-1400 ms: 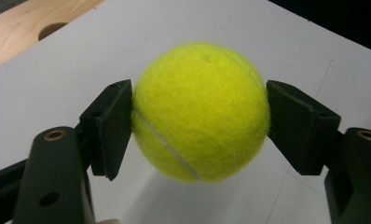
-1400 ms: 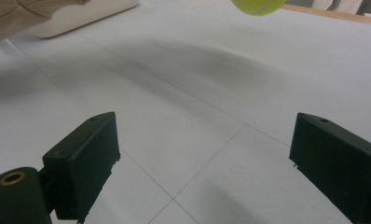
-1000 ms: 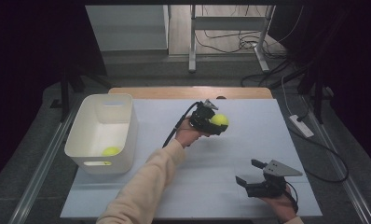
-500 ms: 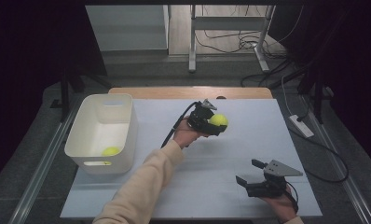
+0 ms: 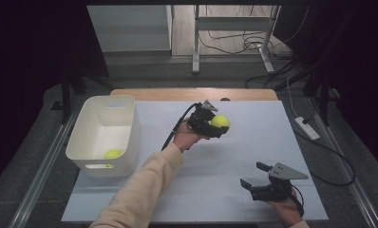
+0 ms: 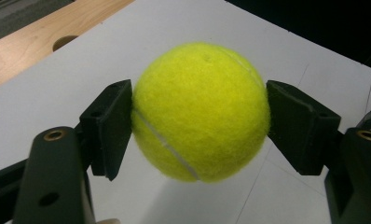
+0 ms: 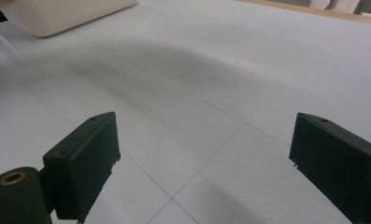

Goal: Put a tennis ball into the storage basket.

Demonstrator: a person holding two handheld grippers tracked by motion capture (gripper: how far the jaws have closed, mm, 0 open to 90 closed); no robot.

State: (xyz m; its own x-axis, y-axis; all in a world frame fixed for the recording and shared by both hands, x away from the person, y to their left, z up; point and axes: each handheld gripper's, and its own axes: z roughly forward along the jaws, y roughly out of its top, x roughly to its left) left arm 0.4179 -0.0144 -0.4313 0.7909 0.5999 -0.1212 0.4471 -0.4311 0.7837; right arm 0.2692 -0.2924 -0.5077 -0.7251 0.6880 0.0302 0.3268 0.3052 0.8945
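Little shifts over the last second: left gripper (image 5: 214,124) keeps its jaws clamped on the tennis ball (image 5: 220,122) above mid-bench, white bin (image 5: 130,130) far left awaiting it, right gripper (image 5: 257,176) idle, jaws open and empty.

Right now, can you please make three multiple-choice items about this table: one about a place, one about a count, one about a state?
1. Where is the white bin?
A. left side of the table
B. right side
C. on the floor

2. How many tennis balls are visible?
A. one
B. two
C. four

3. What is the state of the left tool?
A. open, empty
B. shut on a tennis ball
C. lying on the table

Answers: 1 A, the high view shows it left. 2 B, the held ball and the ball in the bin. 3 B, both pads press the ball.
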